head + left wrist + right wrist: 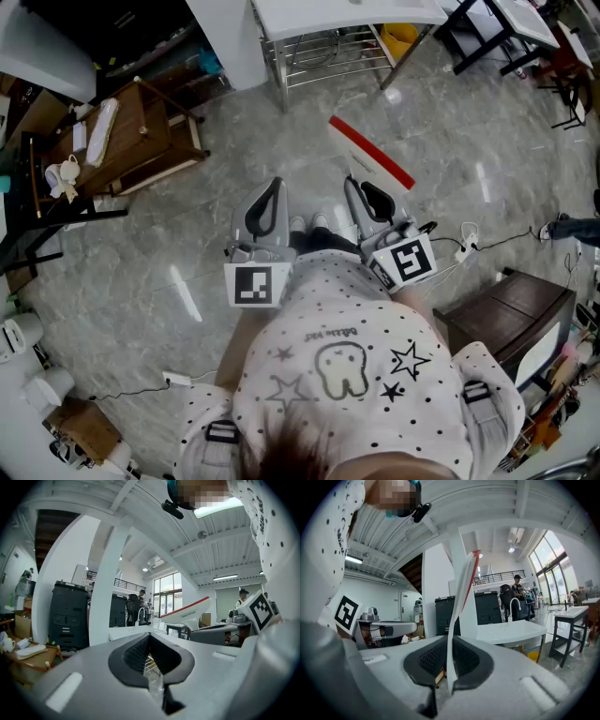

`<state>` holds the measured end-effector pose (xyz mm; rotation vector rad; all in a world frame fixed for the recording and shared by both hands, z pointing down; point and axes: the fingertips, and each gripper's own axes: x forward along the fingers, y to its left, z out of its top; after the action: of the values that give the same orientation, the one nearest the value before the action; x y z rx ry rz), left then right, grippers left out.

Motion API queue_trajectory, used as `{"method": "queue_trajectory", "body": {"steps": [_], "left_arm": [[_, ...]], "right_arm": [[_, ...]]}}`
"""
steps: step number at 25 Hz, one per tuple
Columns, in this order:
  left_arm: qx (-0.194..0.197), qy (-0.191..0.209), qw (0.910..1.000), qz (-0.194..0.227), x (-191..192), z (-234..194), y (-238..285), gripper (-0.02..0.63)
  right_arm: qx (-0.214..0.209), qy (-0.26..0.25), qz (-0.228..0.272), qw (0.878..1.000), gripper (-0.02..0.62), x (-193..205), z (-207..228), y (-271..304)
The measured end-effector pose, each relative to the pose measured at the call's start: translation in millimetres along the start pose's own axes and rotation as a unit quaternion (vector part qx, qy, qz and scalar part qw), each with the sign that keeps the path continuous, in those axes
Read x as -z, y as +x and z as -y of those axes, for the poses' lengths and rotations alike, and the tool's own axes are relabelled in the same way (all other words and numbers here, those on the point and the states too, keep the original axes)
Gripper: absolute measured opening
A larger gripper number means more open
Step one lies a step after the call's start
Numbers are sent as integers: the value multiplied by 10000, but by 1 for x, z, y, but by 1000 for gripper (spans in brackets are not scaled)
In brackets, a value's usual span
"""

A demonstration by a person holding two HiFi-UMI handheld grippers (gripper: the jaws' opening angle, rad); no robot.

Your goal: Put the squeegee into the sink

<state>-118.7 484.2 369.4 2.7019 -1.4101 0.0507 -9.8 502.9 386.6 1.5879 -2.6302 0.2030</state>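
Note:
The squeegee [370, 155] is a flat white blade with a red edge. My right gripper [367, 192] is shut on its near end, and the blade sticks out ahead over the grey floor. In the right gripper view the squeegee [461, 597] stands on edge between the dark pads [433, 658] of that gripper [449, 641]. The white sink [347, 14], on a metal rack, lies ahead at the top of the head view, well beyond the blade. Its basin [511, 630] and faucet [513, 606] are in the right gripper view. My left gripper [270, 187] is held beside the right one, shut and empty [149, 639].
A low wooden table [131, 136] with small items stands at the left. A dark wooden cabinet [511, 314] is at the right, with cables [469, 244] on the floor near it. A yellow bucket [398, 37] sits under the sink. Black table legs [487, 37] stand at the top right.

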Motion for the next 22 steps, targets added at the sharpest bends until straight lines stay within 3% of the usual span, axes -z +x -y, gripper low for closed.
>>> {"method": "queue_trajectory", "body": {"steps": [12, 22], "left_arm": [[44, -37, 10000, -29, -1, 22, 11, 0], [-95, -51, 9999, 119, 0, 38, 31, 0]], "right_arm": [[73, 90, -12, 9999, 18, 5, 18, -20], [-203, 151, 191, 9995, 19, 6, 41, -24]]}}
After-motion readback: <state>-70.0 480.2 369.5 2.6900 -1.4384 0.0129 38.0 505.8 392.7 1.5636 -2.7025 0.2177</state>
